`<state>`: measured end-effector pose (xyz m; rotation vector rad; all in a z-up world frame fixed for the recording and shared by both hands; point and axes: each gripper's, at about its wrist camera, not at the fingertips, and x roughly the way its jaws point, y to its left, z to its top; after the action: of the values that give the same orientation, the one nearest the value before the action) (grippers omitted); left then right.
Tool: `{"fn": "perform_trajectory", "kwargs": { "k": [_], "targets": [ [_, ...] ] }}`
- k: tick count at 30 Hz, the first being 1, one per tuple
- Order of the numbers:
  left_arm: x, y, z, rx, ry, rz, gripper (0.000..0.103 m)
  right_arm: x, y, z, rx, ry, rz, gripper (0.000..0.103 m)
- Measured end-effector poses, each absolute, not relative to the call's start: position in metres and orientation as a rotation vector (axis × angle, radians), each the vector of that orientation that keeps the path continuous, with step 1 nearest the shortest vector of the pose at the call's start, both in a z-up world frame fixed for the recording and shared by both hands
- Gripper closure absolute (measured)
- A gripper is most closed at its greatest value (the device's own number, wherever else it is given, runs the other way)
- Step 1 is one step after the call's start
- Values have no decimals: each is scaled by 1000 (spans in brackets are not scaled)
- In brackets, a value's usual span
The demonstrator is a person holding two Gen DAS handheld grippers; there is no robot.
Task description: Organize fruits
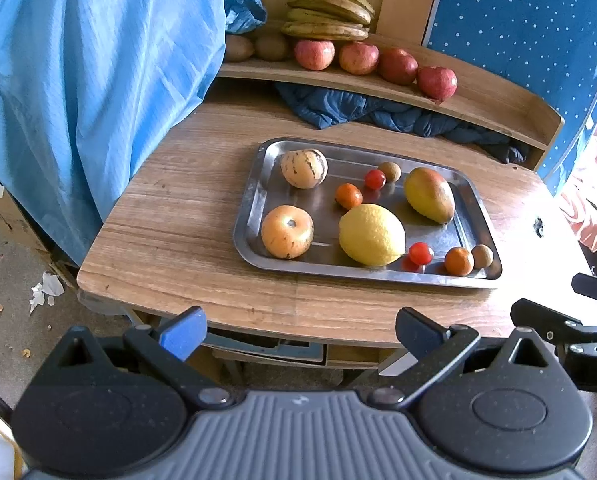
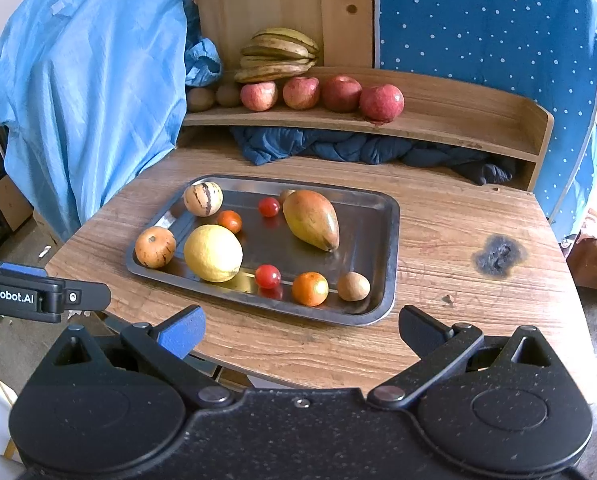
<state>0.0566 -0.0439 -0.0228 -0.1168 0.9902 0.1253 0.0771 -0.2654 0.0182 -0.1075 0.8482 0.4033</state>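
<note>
The left gripper (image 1: 300, 334) hovers off the near edge of the bench (image 1: 170, 208) with its fingers (image 1: 182, 334) spread wide, holding and touching nothing. The right gripper (image 2: 300, 334) hangs over the same near edge, its fingers (image 2: 422, 332) equally wide apart and empty; the left gripper's side shows at the left edge of the right wrist view.

Beyond the fingers, a steel tray (image 2: 382, 216) lies on the middle of the bench. Along the tray's near edge sit a lemon (image 2: 213, 253), a cherry tomato (image 2: 267, 275), a small orange (image 2: 309, 288) and a small brown fruit (image 2: 353, 286), the last in the near right corner. A round orange-tan fruit (image 2: 155, 247) lies in the near left corner, a striped pale melon (image 2: 203, 199) in the far left corner. A mango (image 2: 311, 219) lies tilted toward the tray's middle, with a second tomato (image 2: 268, 206) and second small orange (image 2: 230, 221) to its left.

On the shelf (image 2: 458, 108) along the bench's far edge stand four red apples (image 2: 340, 93) in a row, bananas (image 2: 278, 56) behind them, and two kiwis (image 2: 200, 98) at the left end.
</note>
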Motion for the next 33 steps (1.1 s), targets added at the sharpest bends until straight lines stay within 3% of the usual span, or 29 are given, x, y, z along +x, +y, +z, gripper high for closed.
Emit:
{"fn": "perform_trajectory", "kwargs": {
  "k": [33],
  "targets": [
    [66, -44, -30, -112, 1032, 133, 1, 86, -259, 12, -124, 870, 417, 1]
  ]
}}
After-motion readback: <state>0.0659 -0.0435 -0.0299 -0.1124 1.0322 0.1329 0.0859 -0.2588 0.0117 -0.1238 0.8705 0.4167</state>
